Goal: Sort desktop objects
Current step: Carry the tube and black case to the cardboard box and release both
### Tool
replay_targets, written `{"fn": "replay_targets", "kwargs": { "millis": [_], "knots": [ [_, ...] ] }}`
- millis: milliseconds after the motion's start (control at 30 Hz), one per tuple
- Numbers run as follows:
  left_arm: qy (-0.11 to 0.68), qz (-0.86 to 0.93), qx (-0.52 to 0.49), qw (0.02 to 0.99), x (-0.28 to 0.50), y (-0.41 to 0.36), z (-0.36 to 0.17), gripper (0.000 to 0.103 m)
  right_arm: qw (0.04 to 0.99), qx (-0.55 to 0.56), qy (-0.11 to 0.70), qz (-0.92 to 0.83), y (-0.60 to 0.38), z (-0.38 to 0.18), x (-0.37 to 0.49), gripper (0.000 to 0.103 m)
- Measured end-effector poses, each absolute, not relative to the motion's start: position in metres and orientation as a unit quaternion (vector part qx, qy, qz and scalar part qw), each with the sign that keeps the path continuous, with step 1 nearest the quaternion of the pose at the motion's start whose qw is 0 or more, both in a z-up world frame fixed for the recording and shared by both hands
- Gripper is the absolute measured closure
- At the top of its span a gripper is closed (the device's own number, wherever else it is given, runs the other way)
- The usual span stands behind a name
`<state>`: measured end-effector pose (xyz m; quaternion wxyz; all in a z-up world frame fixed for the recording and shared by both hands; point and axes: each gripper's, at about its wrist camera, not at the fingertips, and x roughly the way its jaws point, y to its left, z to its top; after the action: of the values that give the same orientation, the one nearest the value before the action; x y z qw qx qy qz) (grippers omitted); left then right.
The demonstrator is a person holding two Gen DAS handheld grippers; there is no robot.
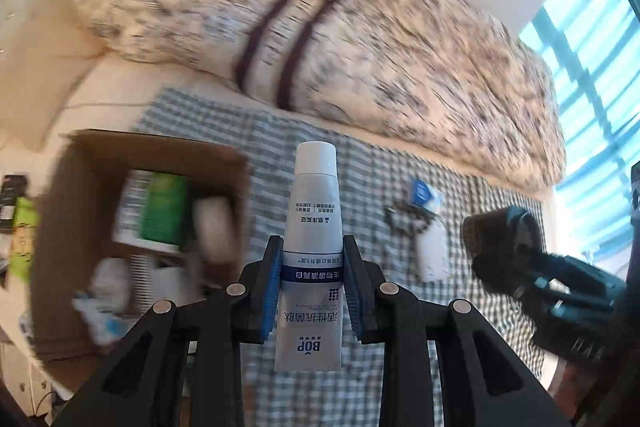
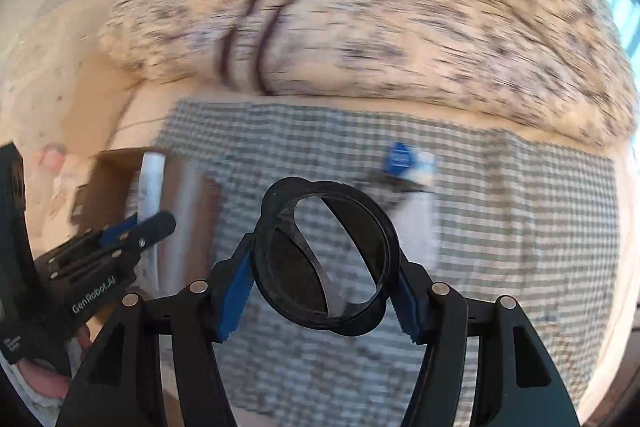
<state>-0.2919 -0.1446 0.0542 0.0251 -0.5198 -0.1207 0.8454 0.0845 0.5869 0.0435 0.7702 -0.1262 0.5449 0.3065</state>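
Observation:
My left gripper point(image 1: 312, 279) is shut on a white toothpaste tube point(image 1: 314, 227) with a blue band, cap pointing forward, held above the checked cloth point(image 1: 360, 163) just right of a brown cardboard box point(image 1: 80, 187). My right gripper point(image 2: 324, 279) is shut on a black round ring-shaped holder point(image 2: 326, 259) and holds it above the cloth. The left gripper with the tube point(image 2: 150, 187) shows at the left of the right wrist view, over the box point(image 2: 108, 179). The right gripper point(image 1: 520, 247) shows at the right of the left wrist view.
The box holds a green packet point(image 1: 164, 207), a beige roll point(image 1: 214, 223) and white items. A blue-and-white small pack point(image 1: 424, 193), a dark tangled item point(image 1: 404, 219) and a white flat object point(image 1: 432, 255) lie on the cloth. A patterned duvet point(image 1: 320, 27) lies behind.

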Motion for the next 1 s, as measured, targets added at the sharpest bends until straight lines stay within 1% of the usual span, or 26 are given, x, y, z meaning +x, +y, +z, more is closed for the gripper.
{"fn": "replay_targets", "kwargs": {
  "millis": [167,267,400,433,500,533,567,600,633,800,1000],
  "knots": [
    [-0.131,0.847,-0.515,-0.018,-0.272,-0.213,0.054,0.075,0.736,-0.138,0.546,0.375,0.647,0.036,0.008,0.042],
    [-0.128,0.841,-0.523,-0.049,-0.263,-0.242,0.038,0.075,0.716,-0.155,0.553,0.397,0.677,0.02,-0.029,0.042],
    [-0.148,0.825,-0.54,-0.073,-0.25,-0.273,0.013,0.074,0.7,-0.167,0.564,0.405,0.709,0.001,-0.046,0.042],
    [-0.145,0.822,-0.545,-0.079,-0.247,-0.276,0.007,0.071,0.698,-0.164,0.564,0.41,0.715,0.0,-0.048,0.042],
    [-0.143,0.814,-0.556,-0.085,-0.243,-0.279,-0.003,0.052,0.696,-0.17,0.559,0.416,0.724,0.0,-0.051,0.039],
    [-0.144,0.813,-0.557,-0.087,-0.241,-0.278,-0.004,0.036,0.702,-0.171,0.555,0.412,0.729,0.003,-0.053,0.033],
    [-0.145,0.813,-0.558,-0.088,-0.241,-0.278,-0.005,0.03,0.711,-0.168,0.55,0.404,0.73,0.006,-0.055,0.028],
    [-0.151,0.813,-0.557,-0.085,-0.24,-0.278,-0.005,0.03,0.719,-0.169,0.544,0.398,0.73,0.009,-0.055,0.023],
    [-0.154,0.812,-0.557,-0.081,-0.239,-0.277,-0.005,0.029,0.723,-0.165,0.542,0.396,0.728,0.012,-0.053,0.022],
    [-0.146,0.814,-0.558,-0.065,-0.242,-0.268,0.002,0.024,0.734,-0.129,0.544,0.386,0.726,0.023,-0.046,0.022],
    [-0.129,0.821,-0.555,-0.037,-0.263,-0.231,0.013,0.022,0.764,-0.102,0.539,0.339,0.682,0.034,-0.022,0.022]
  ]
}}
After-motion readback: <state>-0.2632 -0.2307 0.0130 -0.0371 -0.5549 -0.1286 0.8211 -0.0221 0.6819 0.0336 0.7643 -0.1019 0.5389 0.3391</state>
